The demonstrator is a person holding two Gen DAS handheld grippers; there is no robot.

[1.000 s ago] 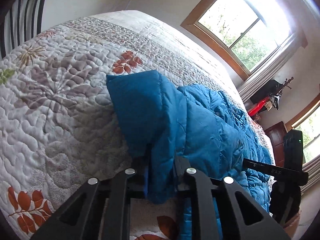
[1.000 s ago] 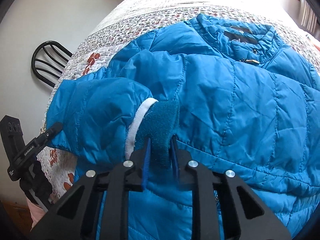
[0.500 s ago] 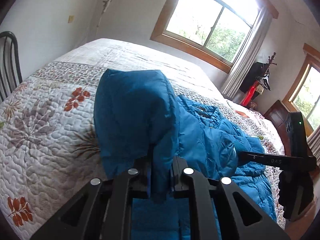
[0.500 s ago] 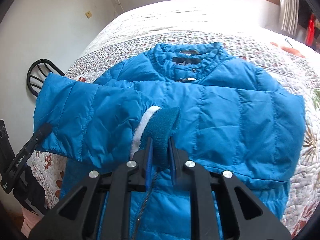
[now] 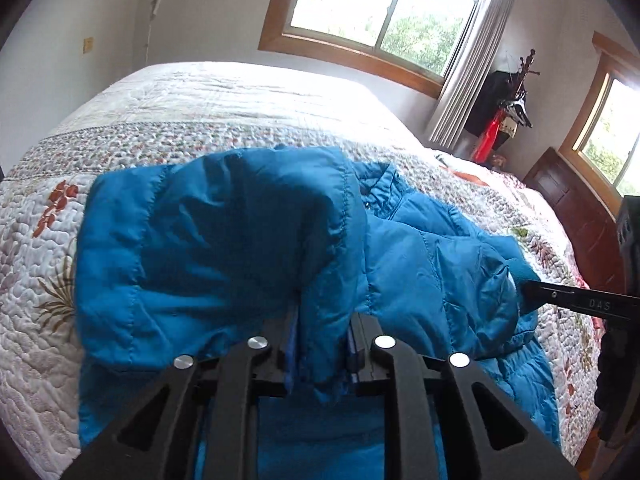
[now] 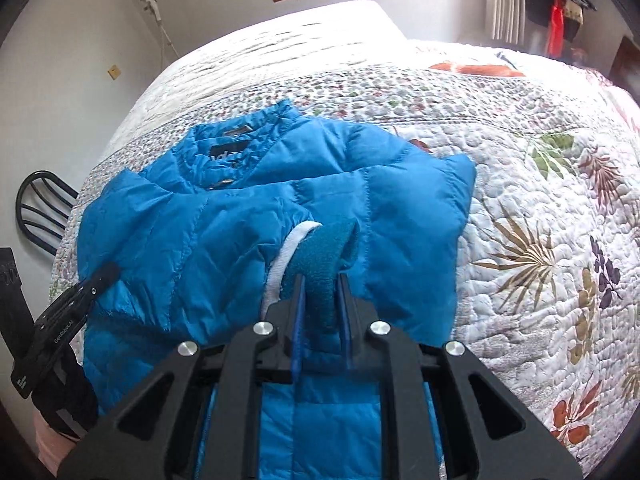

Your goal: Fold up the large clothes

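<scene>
The blue puffy jacket [image 6: 400, 208] lies on the bed, right in front of both your tools, with its collar [image 6: 240, 136] at the far end from them. Your right tool [image 6: 322, 300] is pinched on the fuzzy dark blue cuff [image 6: 320, 264] of a sleeve, and a white edge [image 6: 286, 256] shows just left of that cuff. Your left tool [image 5: 322, 344] is pinched on a fold of the jacket [image 5: 224, 248], and that part is lifted up and drapes over the tips. In the left view, your right tool [image 5: 576, 300] pokes in from the right side, touching the jacket. Under the jacket is the quilt [image 6: 540, 200], white with leaves and flowers. Far past the tools is a window [image 5: 384, 8] with a curtain [image 5: 460, 80]. A black chair [image 6: 40, 208] stands left of the bed.
</scene>
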